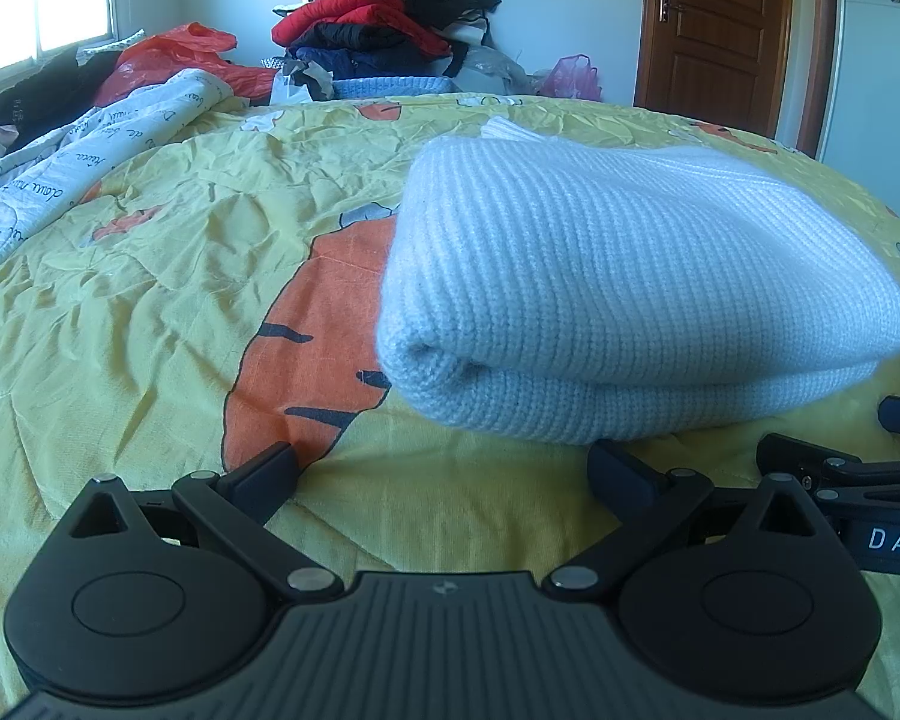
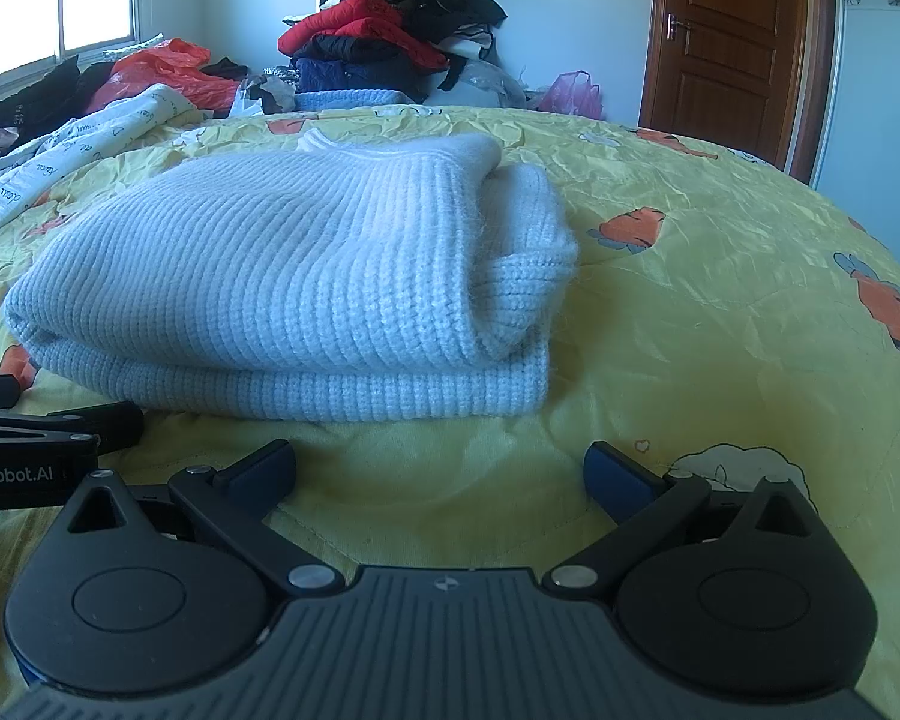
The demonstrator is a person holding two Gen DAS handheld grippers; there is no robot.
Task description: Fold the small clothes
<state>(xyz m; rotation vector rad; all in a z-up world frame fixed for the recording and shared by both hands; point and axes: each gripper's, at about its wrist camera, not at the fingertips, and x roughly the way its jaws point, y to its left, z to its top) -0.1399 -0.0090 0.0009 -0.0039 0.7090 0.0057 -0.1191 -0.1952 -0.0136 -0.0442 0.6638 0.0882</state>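
Note:
A pale blue knitted sweater (image 1: 618,276) lies folded in a thick bundle on the yellow bedspread (image 1: 150,300). It also shows in the right wrist view (image 2: 294,282). My left gripper (image 1: 444,474) is open and empty, just in front of the sweater's near left corner. My right gripper (image 2: 438,471) is open and empty, just in front of the sweater's near right part. The right gripper's fingers (image 1: 810,462) show at the right edge of the left wrist view. The left gripper's fingers (image 2: 90,420) show at the left edge of the right wrist view.
A white printed quilt (image 1: 78,162) lies bunched at the bed's far left. A pile of red and dark clothes (image 1: 384,18) and red plastic bags (image 1: 168,54) stand behind the bed. A brown door (image 1: 720,24) is at the back right.

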